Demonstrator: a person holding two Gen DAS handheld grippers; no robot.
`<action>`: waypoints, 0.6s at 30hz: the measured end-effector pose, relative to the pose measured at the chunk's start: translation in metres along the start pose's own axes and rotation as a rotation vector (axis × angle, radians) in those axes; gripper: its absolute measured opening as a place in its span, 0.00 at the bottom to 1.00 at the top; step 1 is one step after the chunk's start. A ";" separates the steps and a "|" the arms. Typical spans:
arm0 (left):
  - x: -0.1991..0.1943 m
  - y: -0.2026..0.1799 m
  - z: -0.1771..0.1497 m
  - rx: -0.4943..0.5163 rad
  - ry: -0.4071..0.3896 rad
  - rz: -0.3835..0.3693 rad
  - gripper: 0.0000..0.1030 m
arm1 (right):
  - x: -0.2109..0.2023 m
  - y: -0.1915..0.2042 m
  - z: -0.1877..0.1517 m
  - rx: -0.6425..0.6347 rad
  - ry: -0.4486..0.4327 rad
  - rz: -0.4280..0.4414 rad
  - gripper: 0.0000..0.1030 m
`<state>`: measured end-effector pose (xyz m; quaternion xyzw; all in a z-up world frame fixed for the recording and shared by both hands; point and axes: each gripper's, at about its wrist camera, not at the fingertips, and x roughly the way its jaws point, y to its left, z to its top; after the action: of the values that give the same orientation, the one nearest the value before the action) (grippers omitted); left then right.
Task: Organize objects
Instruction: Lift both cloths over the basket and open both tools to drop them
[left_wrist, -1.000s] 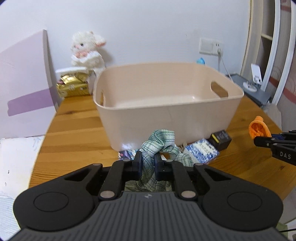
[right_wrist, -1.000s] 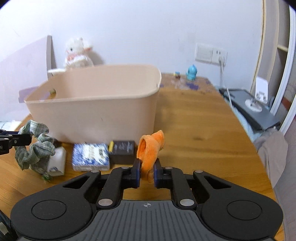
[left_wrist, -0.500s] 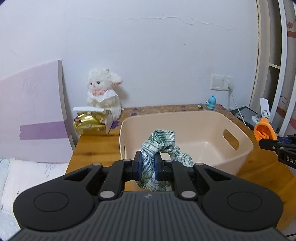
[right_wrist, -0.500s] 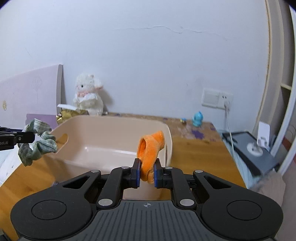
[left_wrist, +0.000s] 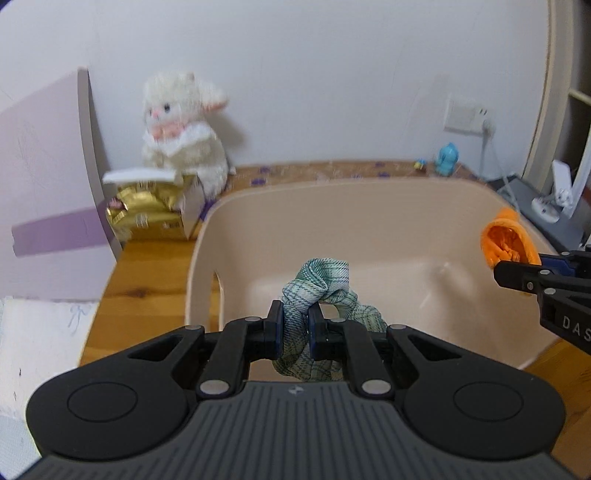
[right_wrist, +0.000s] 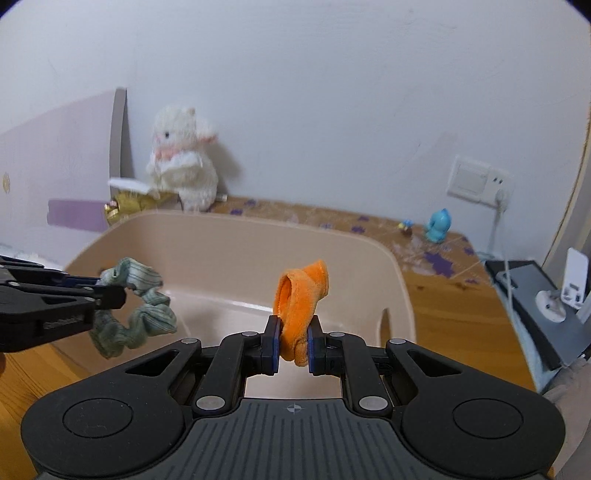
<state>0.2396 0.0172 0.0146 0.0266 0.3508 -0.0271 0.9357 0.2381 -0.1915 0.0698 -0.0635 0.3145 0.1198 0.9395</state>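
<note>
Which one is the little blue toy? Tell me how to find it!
Look past the big beige bin to the back of the wooden table, under the wall socket. The little blue toy stands there, the only bright blue thing, far smaller than the white plush lamb.

The left gripper (left_wrist: 295, 328) points forward toward twelve o'clock, level, its two black fingers (left_wrist: 274, 325) drawn close together and pinching a bunched fold of fabric between their blue-edged pads. In the right wrist view its fingers enter from nine o'clock, reaching toward three o'clock. The right gripper (right_wrist: 293, 345) likewise faces twelve o'clock, jaws nearly closed and clamped on soft cloth. Seen from the left wrist, its tip comes in from three o'clock, aimed toward nine o'clock. The two tips are near each other but apart.
</note>
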 end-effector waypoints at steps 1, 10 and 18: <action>0.005 0.000 -0.001 -0.001 0.015 -0.002 0.15 | 0.005 0.000 -0.001 0.000 0.011 0.002 0.14; -0.002 -0.004 -0.005 0.010 0.011 -0.013 0.50 | -0.006 0.001 -0.005 0.011 -0.010 -0.010 0.58; -0.062 0.001 -0.010 -0.024 -0.091 0.025 0.84 | -0.060 -0.002 -0.010 0.032 -0.083 -0.026 0.85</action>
<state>0.1862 0.0211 0.0479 0.0184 0.3079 -0.0126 0.9511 0.1867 -0.2061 0.0985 -0.0478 0.2762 0.1052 0.9541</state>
